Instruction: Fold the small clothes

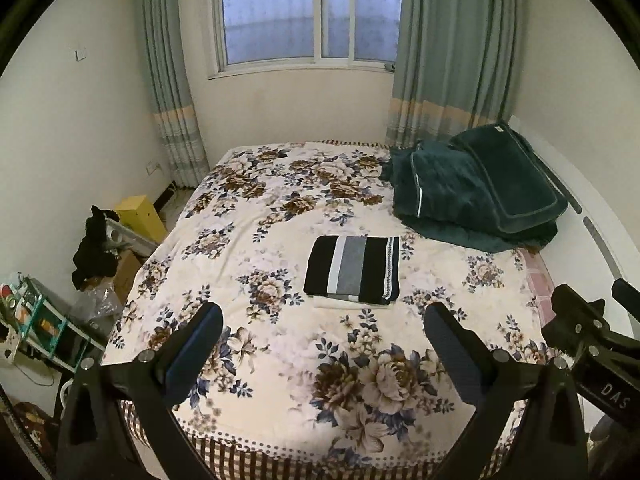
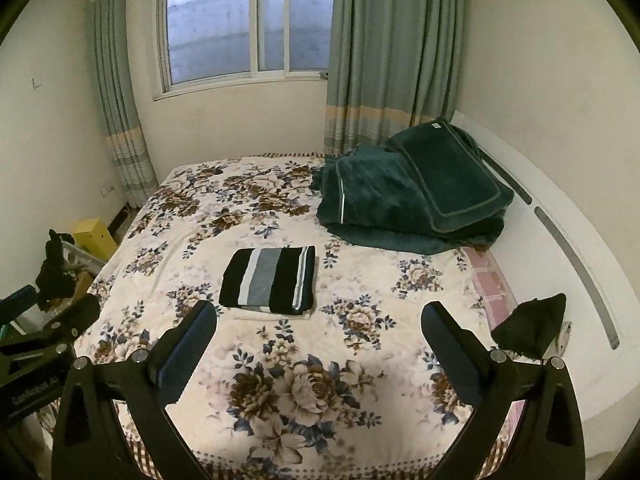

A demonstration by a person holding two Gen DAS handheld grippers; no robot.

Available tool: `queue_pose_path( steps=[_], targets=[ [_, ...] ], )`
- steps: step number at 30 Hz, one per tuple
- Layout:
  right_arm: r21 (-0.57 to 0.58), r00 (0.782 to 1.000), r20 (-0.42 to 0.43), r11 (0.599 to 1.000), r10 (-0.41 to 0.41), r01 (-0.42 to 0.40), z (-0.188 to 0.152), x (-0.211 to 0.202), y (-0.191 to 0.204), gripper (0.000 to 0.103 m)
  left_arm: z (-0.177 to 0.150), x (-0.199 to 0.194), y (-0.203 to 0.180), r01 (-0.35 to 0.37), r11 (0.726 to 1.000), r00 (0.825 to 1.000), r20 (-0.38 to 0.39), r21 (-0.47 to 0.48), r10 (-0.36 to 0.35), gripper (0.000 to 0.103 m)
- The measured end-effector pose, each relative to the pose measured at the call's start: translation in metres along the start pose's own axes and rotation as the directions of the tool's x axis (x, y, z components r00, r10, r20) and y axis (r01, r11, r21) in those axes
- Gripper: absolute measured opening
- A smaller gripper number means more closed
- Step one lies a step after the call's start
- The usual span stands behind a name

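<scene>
On the bed (image 1: 280, 380), both tongs (image 1: 324, 344) (image 2: 320, 340) hang released; the folded striped garment (image 1: 354, 270) at twelve o'clock looks finished, best left undisturbed.

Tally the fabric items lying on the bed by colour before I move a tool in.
Black, white and grey striped: 1, folded garment
Cream: 1, folded piece under the striped one
Dark green: 1, heaped blanket
Black: 1, cloth at the bed's right edge
Total: 4

"DAS" shows on the right claw (image 1: 600, 332); other lettering blurred.
</scene>
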State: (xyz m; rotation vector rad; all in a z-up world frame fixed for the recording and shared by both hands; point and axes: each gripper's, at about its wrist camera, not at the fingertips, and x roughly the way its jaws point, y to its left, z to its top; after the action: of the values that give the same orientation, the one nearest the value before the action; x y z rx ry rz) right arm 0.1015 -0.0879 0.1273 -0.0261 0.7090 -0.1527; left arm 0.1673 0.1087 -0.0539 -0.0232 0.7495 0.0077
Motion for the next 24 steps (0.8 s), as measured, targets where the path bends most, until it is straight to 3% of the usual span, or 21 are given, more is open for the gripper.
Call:
queue_pose_path(
  steps=[13, 24],
  targets=[
    [-0.038, 0.999, -0.010, 0.998, 0.048, -0.048, 0.030, 0.013, -0.009, 0.103, 0.002, -0.007, 0.004, -0.010, 1.000, 1.000, 0.003, -0.010, 0.010, 0.103],
    [-0.045, 0.998, -0.016, 0.997, 0.062, -0.063, 0.035, 0.018, -0.009, 0.103, 0.002, -0.008, 0.003, -0.013, 1.000, 1.000, 0.006, -0.010, 0.013, 0.103]
  ],
)
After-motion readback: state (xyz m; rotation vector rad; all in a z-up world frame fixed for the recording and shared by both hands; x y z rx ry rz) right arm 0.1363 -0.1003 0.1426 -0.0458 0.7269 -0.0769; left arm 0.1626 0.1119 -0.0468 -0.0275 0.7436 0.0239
